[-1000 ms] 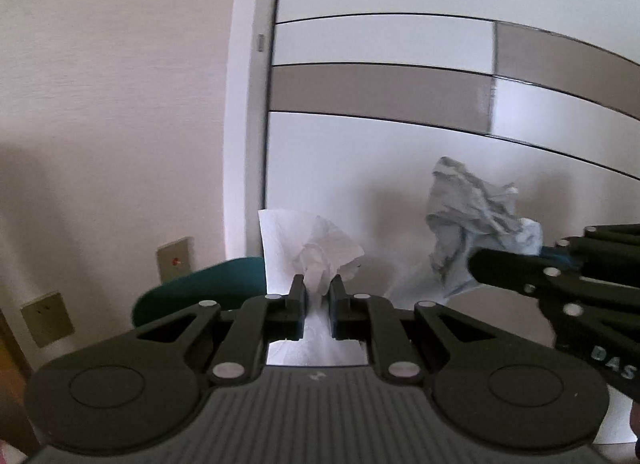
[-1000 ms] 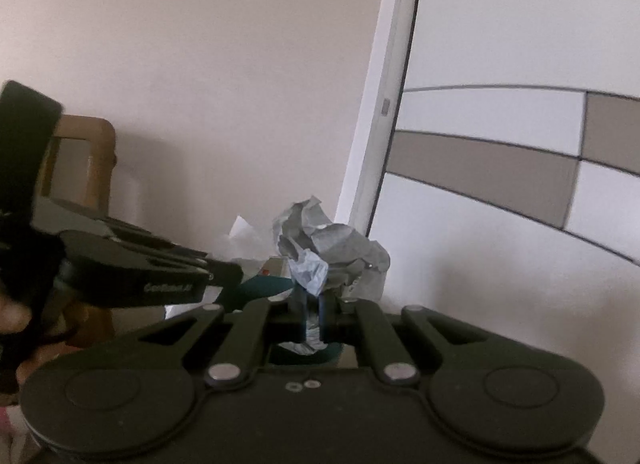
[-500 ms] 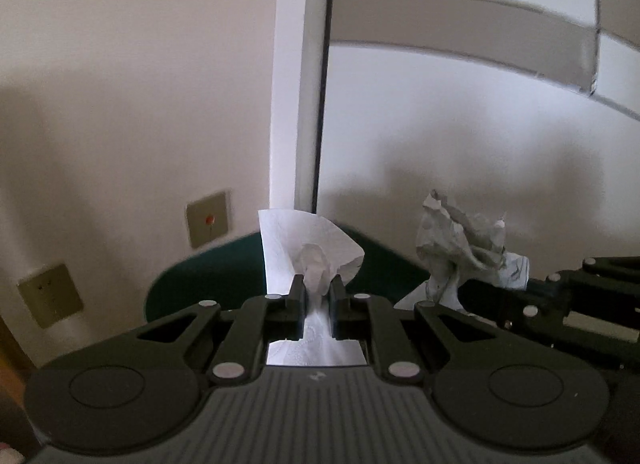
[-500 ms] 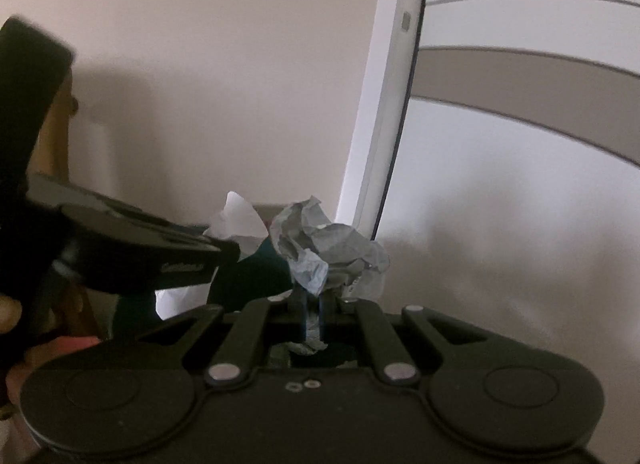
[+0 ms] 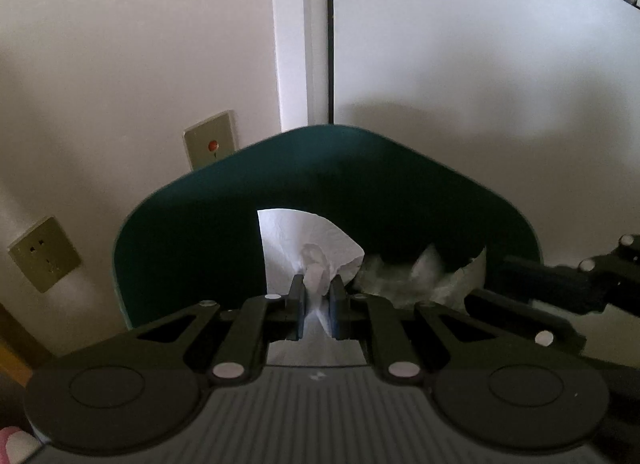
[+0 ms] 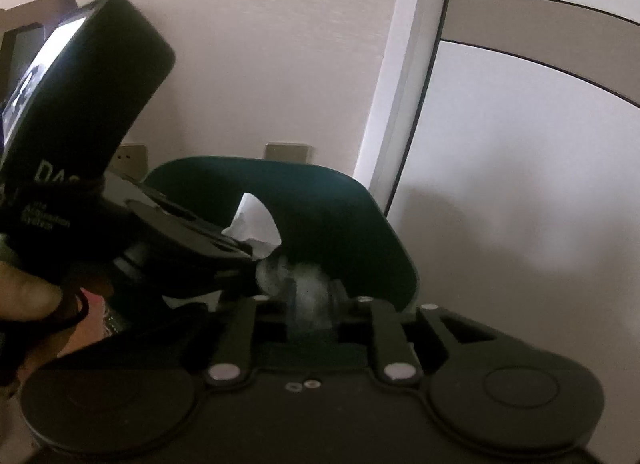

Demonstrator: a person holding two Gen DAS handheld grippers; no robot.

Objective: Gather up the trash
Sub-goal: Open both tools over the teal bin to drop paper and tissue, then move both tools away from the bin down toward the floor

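A dark green bin (image 5: 320, 155) opens right below both grippers. My left gripper (image 5: 320, 296) is shut on a white tissue (image 5: 308, 240), which stands up over the bin mouth. In the right wrist view the left gripper (image 6: 248, 252) and its tissue (image 6: 254, 219) come in from the left. My right gripper (image 6: 314, 296) hangs over the green bin (image 6: 360, 223) with its jaws opening. A crumpled grey paper (image 6: 308, 292), blurred, sits loosely between them. From the left wrist view that crumpled paper (image 5: 420, 276) lies low inside the bin beside the right gripper's fingertips (image 5: 516, 266).
The bin stands against a pale wall with a socket (image 5: 44, 254) and a switch plate (image 5: 210, 139). A white door frame (image 5: 298, 35) and a panelled sliding door (image 6: 540, 143) rise behind it. A person's hand (image 6: 24, 296) holds the left gripper.
Both grippers have come down and forward over the green bin, which now fills the view. The right jaws have parted and the grey paper has sunk between them. The left grip is unchanged.
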